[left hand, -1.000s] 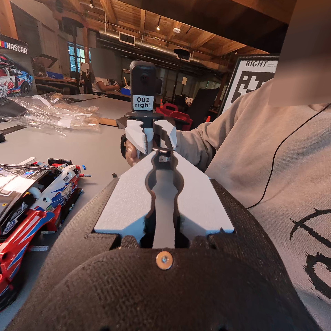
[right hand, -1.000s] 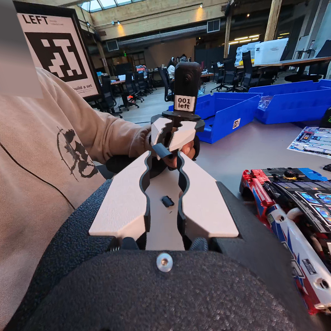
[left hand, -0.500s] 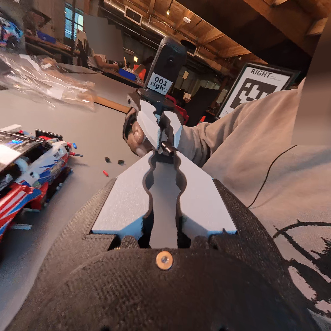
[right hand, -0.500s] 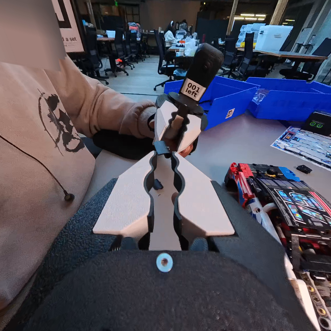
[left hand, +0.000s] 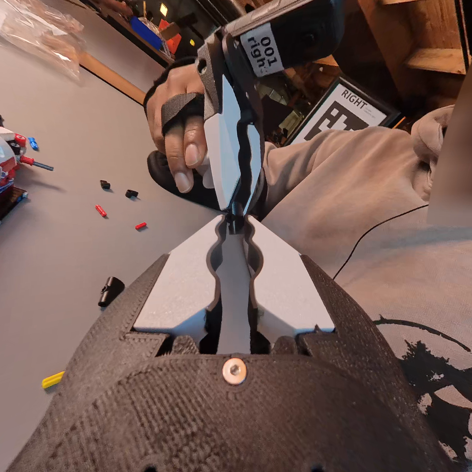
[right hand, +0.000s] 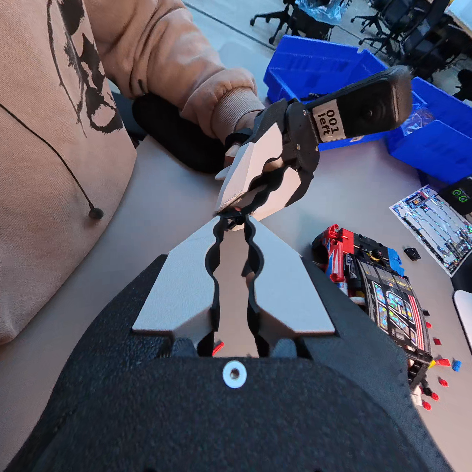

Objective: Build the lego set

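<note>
In the left wrist view, going from the left edge across, the nose of the red, white and blue lego race car point(left hand: 7, 163) pokes into the frame with a red-tipped axle sticking out of it. Loose parts lie on the grey table point(left hand: 63, 122) near it: two small black connectors point(left hand: 131, 193), two red pins point(left hand: 100, 211), a larger black piece point(left hand: 110, 291) and a yellow pin point(left hand: 52, 383) close to the tool body. At the centre, the left tongs point(left hand: 234, 224) are narrowed onto a small black lego piece point(left hand: 235, 226) at their tips. The right tongs point(left hand: 236, 204) come down from above and meet the same piece tip to tip; whether they truly clamp it or only press against it, I cannot tell.

In the right wrist view, the person's sweatshirt fills the left side. The two tongs meet in the middle over the table edge, well apart from the car. To the right, the car body point(right hand: 378, 281) shows a finished-looking shell with glossy stickers on the roof, a sticker sheet point(right hand: 434, 229) beyond it and blue bins point(right hand: 319, 66) behind. More red, blue and yellow bits point(right hand: 444, 362) are scattered by the car's near side.

As a judgement, the build looks well advanced, the bodywork mostly in place. What remains appears to be small work: joining this black piece, fitting it to the car, and using up the loose pins.
</note>
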